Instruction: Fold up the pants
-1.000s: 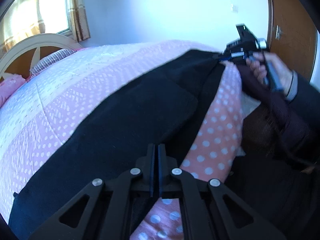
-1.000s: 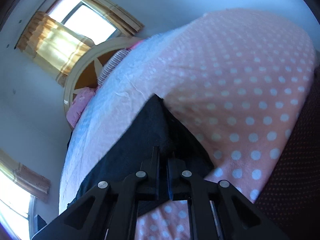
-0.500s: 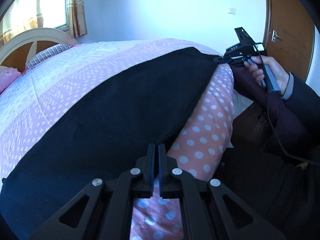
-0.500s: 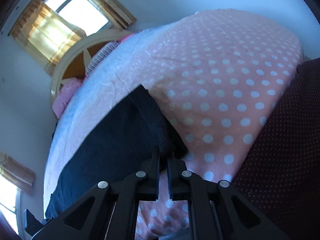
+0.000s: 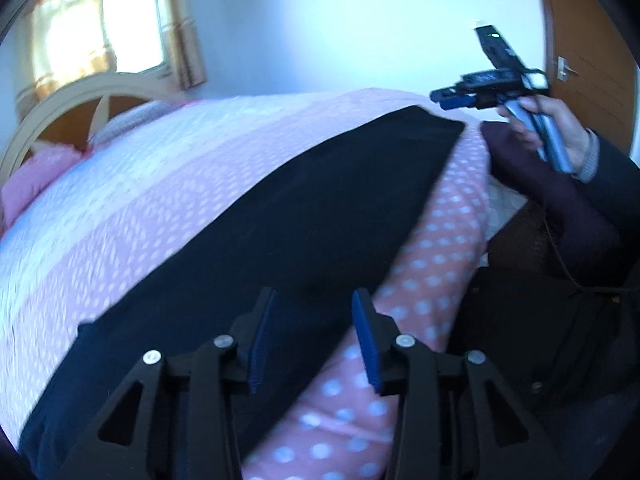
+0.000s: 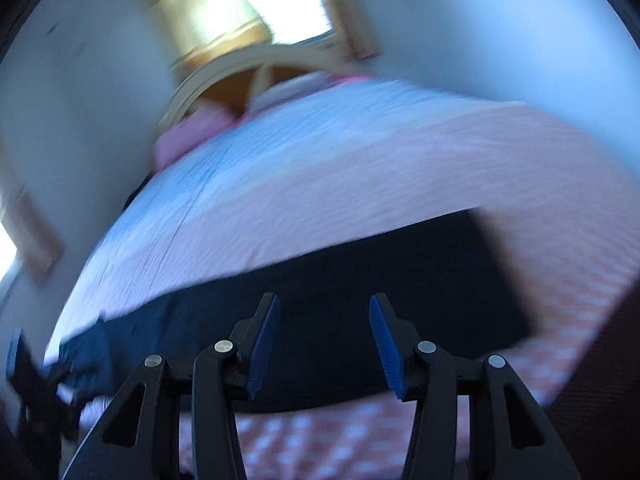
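Observation:
Black pants (image 5: 280,232) lie flat as one long strip along the near edge of a pink dotted bedspread (image 5: 168,200). My left gripper (image 5: 314,322) hovers open just above the near end of the strip, nothing between its blue pads. In the left wrist view the right gripper (image 5: 456,98) is held in a hand, lifted clear above the far end of the pants. The right wrist view is blurred: the right gripper (image 6: 324,332) is open over the pants (image 6: 360,304), apart from the cloth.
A cream and wood headboard (image 5: 68,112) and pink pillow (image 5: 32,176) stand at the bed's far end. A curtained window (image 5: 128,28) is behind. A wooden door (image 5: 588,40) is at right. The person's dark sleeve (image 5: 608,184) and clothing fill the right side.
Both grippers have gone from shut on the pants to open and lifted off. The pants now lie spread flat. The right wrist view has swung round, with motion blur.

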The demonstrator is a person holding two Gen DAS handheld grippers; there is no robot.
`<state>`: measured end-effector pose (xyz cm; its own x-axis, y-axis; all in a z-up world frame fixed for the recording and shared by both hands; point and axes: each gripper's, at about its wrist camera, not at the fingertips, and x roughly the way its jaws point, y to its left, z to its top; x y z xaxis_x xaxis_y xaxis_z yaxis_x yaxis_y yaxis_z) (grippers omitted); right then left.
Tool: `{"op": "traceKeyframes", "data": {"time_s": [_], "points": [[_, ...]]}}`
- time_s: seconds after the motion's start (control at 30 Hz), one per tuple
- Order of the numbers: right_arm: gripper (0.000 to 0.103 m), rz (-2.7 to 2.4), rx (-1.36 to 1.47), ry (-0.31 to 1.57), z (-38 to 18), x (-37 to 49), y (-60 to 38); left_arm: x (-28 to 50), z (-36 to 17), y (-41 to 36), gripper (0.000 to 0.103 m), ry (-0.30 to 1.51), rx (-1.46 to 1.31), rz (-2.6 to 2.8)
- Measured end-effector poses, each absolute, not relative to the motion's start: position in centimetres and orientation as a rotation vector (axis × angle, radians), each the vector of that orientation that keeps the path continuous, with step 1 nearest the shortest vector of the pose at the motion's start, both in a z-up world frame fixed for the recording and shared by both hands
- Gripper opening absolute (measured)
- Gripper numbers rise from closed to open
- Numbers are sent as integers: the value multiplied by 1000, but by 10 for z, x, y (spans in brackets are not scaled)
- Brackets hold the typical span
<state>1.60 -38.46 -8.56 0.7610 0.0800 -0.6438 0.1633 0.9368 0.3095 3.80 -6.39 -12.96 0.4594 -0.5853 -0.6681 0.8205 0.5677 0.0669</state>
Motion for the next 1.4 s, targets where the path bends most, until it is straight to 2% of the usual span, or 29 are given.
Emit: {"op": "traceKeyframes", "data": {"time_s": [0.13, 0.33, 0.5, 0.7, 0.8, 0.83, 0.9, 0.93, 1.0, 1.07, 1.13, 1.4], "points": [[49, 34, 290, 902, -124, 45, -351, 44, -152, -63, 42, 712, 412, -868], [49, 13, 148, 872, -108, 43, -322, 34, -148, -49, 42, 681, 413, -855], [49, 245, 48, 840, -92, 59, -245, 49, -134, 7, 43, 657, 383, -707], [49, 398, -85, 974, -133, 87, -174, 71, -138, 84, 43, 696, 347, -466], [49, 462, -53, 986, -120, 92, -169, 76, -145, 123, 43, 719, 333, -353], [48, 492, -13, 974, -112, 95, -170, 77, -147, 137, 44, 726, 305, -331], [48, 528, 22, 947, -95, 111, -161, 79, -148, 165, 58, 721, 244, -285], [48, 540, 22, 938, -88, 120, -149, 80, -149, 174, 61, 715, 223, -262], [48, 570, 31, 938, -83, 145, -123, 84, -150, 191, 61, 709, 164, -240], [37, 608, 73, 975, -86, 169, -93, 88, -154, 193, 61, 704, 111, -236], [32, 618, 118, 1020, -97, 199, -65, 91, -158, 187, 61, 698, 115, -233], [32, 648, 261, 1206, -147, 272, 10, 101, -169, 186, 70, 696, 103, -191]]}}
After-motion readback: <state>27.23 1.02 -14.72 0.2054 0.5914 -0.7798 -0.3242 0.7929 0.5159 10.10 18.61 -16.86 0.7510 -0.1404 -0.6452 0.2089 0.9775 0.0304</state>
